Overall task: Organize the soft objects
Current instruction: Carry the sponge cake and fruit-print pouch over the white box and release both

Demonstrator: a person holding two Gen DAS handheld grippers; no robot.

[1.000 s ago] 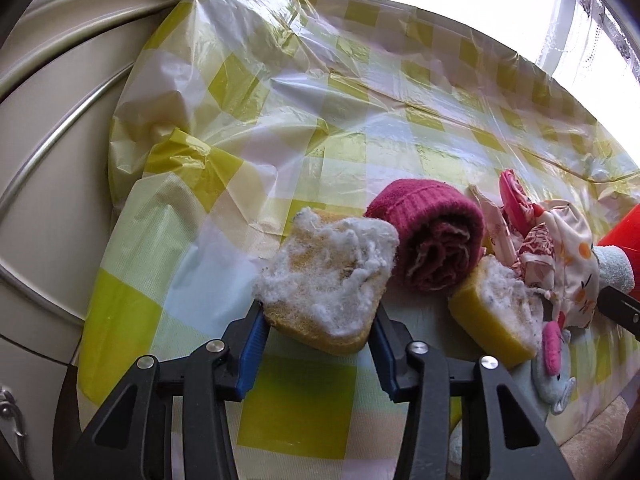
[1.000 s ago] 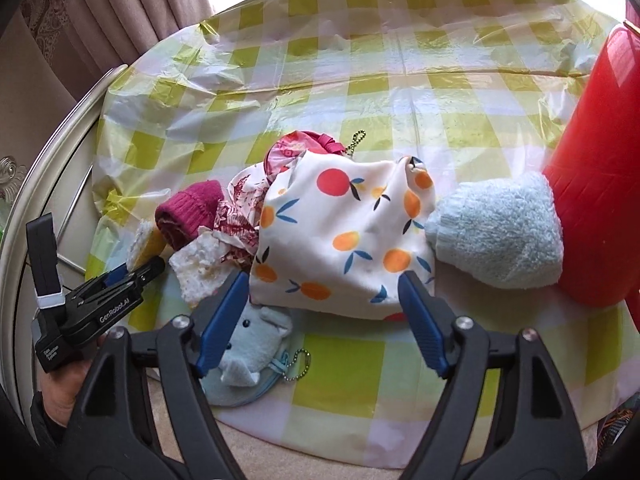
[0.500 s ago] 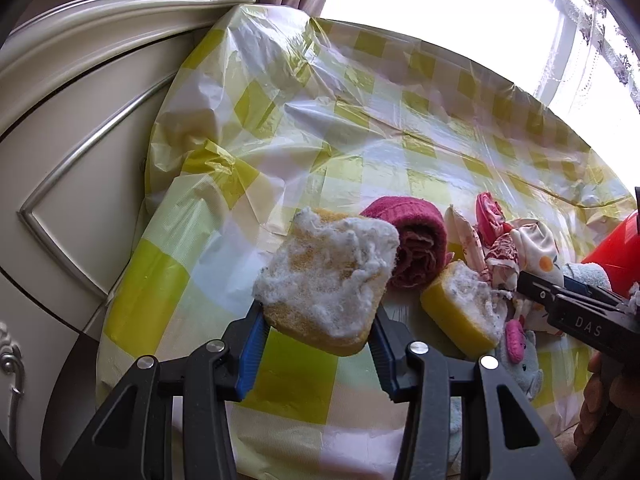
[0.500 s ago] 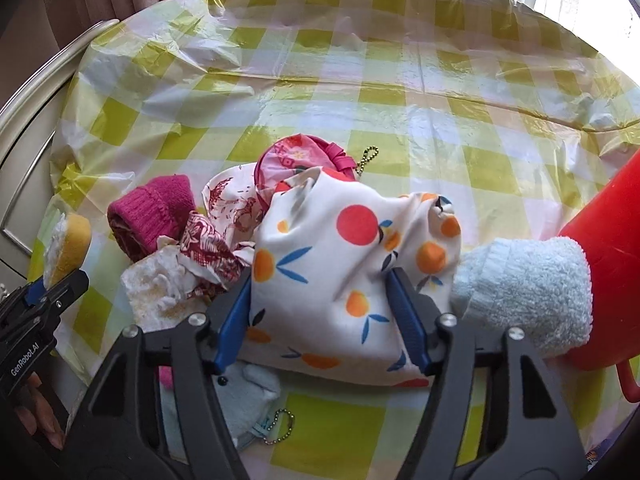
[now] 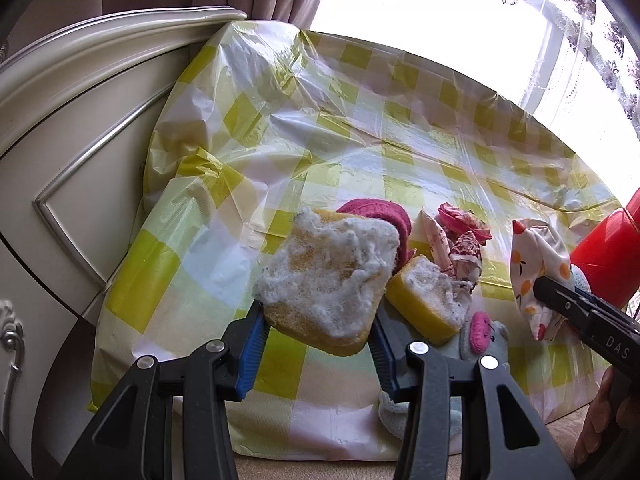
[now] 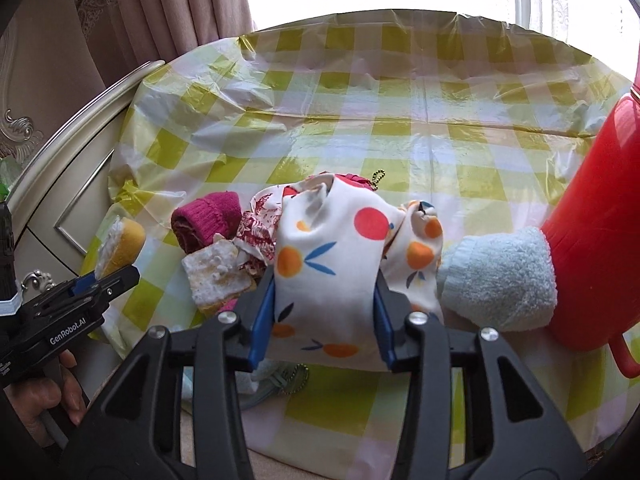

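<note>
My left gripper (image 5: 316, 344) is shut on a yellow sponge (image 5: 326, 280) with a white fuzzy face, held above the table's front left; it also shows in the right wrist view (image 6: 120, 244). My right gripper (image 6: 324, 316) is shut on a white cloth pouch with orange fruit print (image 6: 328, 256), lifted a little; the pouch shows in the left wrist view (image 5: 536, 268) too. On the table lie a second yellow sponge (image 5: 428, 300), a rolled pink towel (image 6: 208, 220), a red-patterned cloth (image 6: 256, 232), a light blue fuzzy towel (image 6: 500, 276) and a small grey plush (image 5: 484, 336).
A yellow checked plastic cloth (image 6: 400, 92) covers the table. A tall red plastic jug (image 6: 600, 240) stands at the right, touching the blue towel. A cream carved cabinet (image 5: 72, 152) stands against the table's left side. Curtains and a bright window are behind.
My left gripper has lifted the sponge up and back from the table. My right gripper has moved forward, closed on the fruit-print pouch and raised it.
</note>
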